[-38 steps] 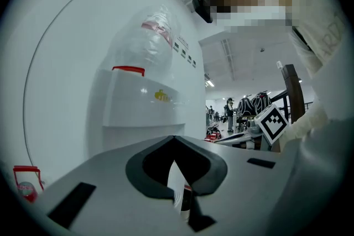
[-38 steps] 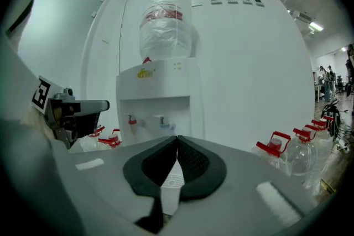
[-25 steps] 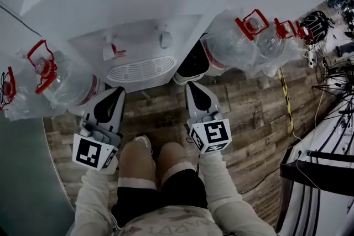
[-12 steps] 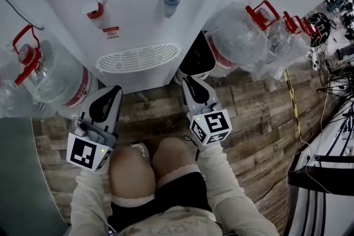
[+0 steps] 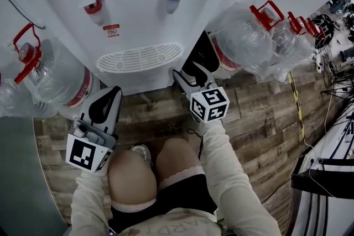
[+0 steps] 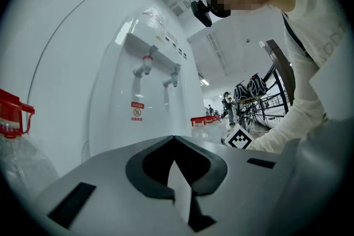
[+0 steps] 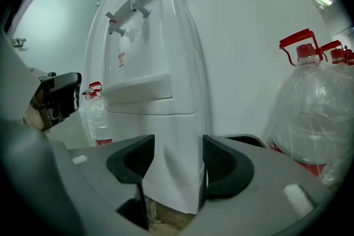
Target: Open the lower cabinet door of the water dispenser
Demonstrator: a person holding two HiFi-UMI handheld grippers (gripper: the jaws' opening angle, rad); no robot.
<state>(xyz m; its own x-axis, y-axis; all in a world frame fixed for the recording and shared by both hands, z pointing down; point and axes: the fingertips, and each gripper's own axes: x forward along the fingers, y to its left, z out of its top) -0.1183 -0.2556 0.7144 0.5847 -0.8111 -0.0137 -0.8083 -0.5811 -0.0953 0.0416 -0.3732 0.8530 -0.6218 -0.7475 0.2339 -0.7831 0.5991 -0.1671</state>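
White lower cabinet door (image 7: 171, 174) of the tall upright white water dispenser (image 5: 138, 14) stands vertical, facing the person. Its rt front corner sits btwn right tongs (image 5: 188, 73), jaws just opened, apart. Left tongs (image 5: 112, 92) together, empty. Clear red-handled water jugs (image 5: 246, 36) crowd both sides.

right gripper (image 7: 172, 166) | jaws just opened | moved in, astride water dispenser (image 7: 160, 63) front corner

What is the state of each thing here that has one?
White water dispenser's lower cabinet door: appears closed.
Left claw: shut, empty.
Right claw: jaws just opened, straddling the door's front edge, not gripping.
Clear plastic water bottles with red caps: capped, upright.
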